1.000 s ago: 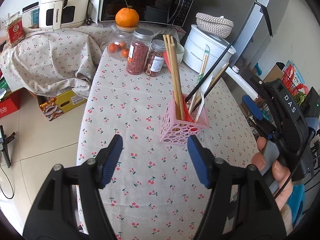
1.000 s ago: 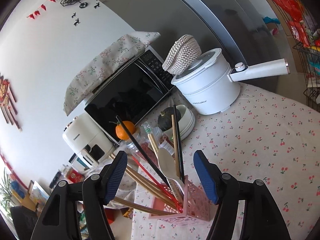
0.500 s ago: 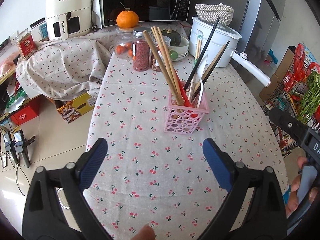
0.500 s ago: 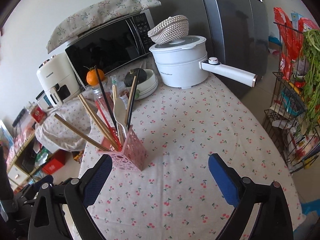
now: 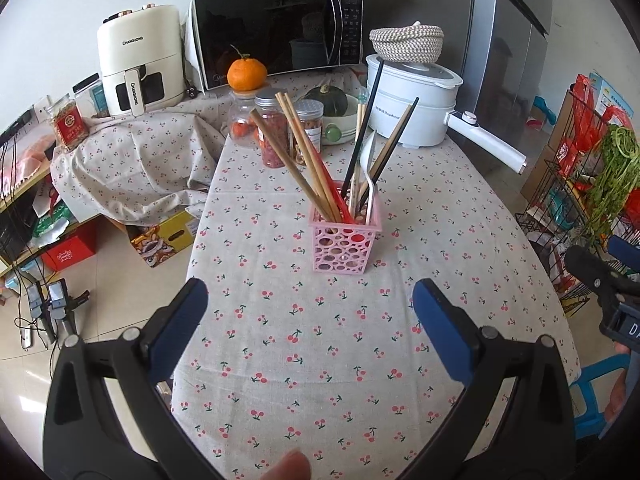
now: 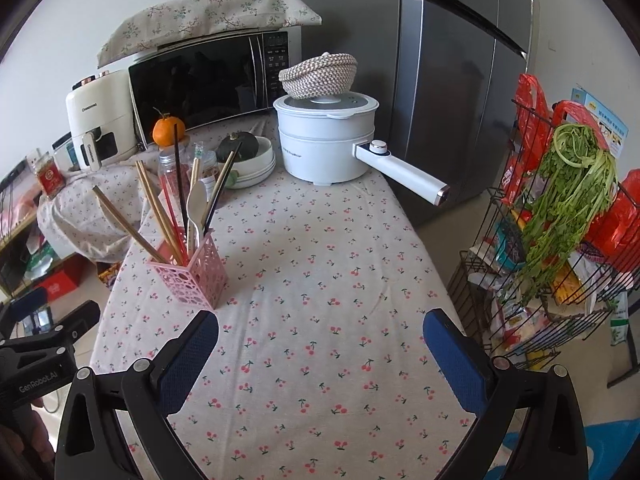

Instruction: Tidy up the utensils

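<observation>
I worked in a home kitchen. A microwave (image 5: 276, 34) under a flowered cloth stood at the back of the table (image 5: 320, 360), which wore a cherry-print cover, and a white air fryer (image 5: 140, 58) sat beside it. A white electric pot (image 6: 326, 144) with a long handle stood near a tall grey fridge (image 6: 452, 80). An orange (image 5: 247, 74) rested on a jar, with more food jars (image 5: 276, 128) close by, and a squash (image 5: 328, 98) lay in a bowl. To my right, a wire rack (image 6: 540, 312) held greens (image 6: 568, 184) and packets.
</observation>
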{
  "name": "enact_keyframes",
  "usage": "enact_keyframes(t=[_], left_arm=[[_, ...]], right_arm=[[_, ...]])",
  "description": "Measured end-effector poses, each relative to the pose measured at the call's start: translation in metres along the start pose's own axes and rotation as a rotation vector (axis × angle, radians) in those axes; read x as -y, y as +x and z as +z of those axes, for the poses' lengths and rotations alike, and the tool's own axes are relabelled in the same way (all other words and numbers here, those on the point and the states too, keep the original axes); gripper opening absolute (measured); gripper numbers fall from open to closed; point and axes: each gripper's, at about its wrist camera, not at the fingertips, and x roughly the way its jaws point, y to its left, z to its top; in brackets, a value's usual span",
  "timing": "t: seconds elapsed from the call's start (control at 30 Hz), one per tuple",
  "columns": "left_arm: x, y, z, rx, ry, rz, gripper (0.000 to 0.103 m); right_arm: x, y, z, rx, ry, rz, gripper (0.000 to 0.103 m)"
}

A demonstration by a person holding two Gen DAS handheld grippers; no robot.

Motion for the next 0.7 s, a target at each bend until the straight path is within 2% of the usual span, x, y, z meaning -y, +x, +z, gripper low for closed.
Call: enact_keyframes(t=[0.33, 0.7], left_arm=[[0.013, 0.009, -0.004, -0.023, 0.016, 0.0, 0.102], [0.017, 0.005, -0.005, -0.014, 0.032, -0.022, 0.102]], right_arm=[[0.007, -0.001, 0.0, -0.002, -0.015, -0.006, 0.103], [0.001, 0.004, -0.002, -0.013, -0.022, -0.005, 0.103]])
